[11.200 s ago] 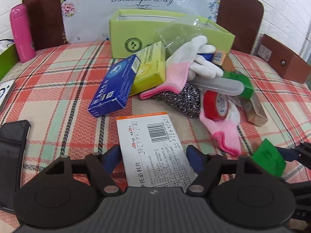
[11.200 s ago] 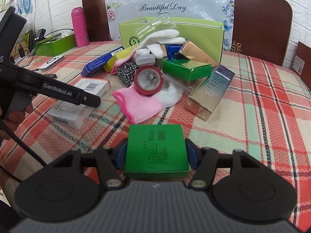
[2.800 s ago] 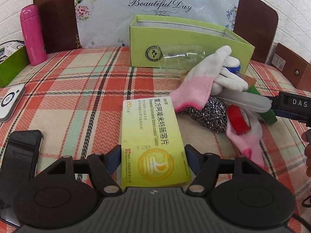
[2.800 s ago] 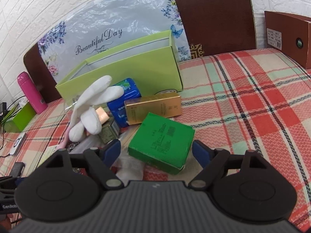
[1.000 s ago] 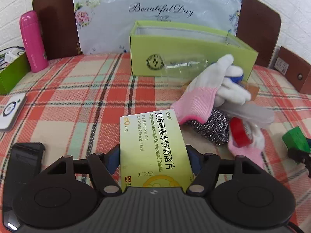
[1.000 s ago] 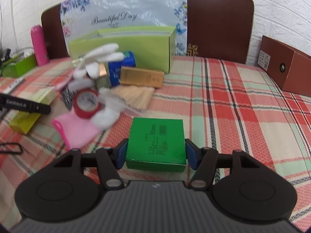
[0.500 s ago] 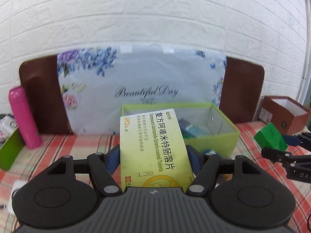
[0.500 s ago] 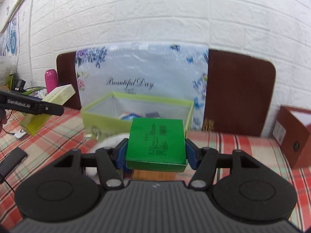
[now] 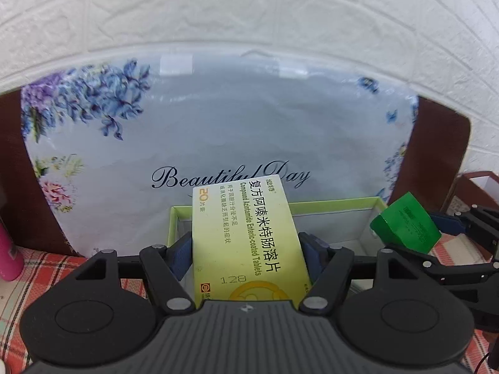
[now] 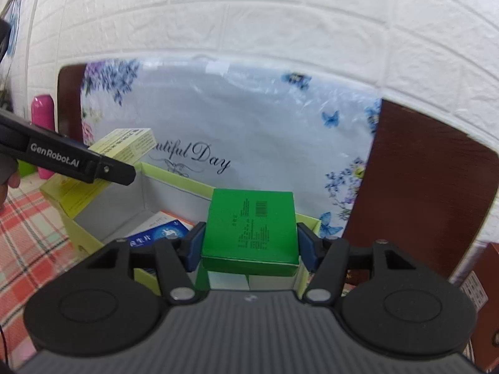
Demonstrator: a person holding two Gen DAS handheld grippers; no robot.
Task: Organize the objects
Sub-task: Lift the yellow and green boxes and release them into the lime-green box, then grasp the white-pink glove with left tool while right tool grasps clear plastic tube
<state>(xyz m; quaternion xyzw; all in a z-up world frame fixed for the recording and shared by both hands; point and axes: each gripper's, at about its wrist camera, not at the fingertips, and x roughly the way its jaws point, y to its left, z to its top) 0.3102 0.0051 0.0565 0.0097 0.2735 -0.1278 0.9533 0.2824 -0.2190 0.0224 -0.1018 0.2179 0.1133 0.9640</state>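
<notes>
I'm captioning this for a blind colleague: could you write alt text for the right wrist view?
The right gripper holds a green box above an open lime-green bin with a blue-and-white packet inside. At left, the left gripper carries a yellow box over the bin's edge, with a floral "Beautiful Day" bag behind.

Left gripper (image 9: 246, 249) fingers clamped on load; right gripper (image 10: 249, 243) likewise, both raised, level.

Glossy plastic floral bag (image 9: 218, 131); matt cardboard green box (image 10: 249, 227).
</notes>
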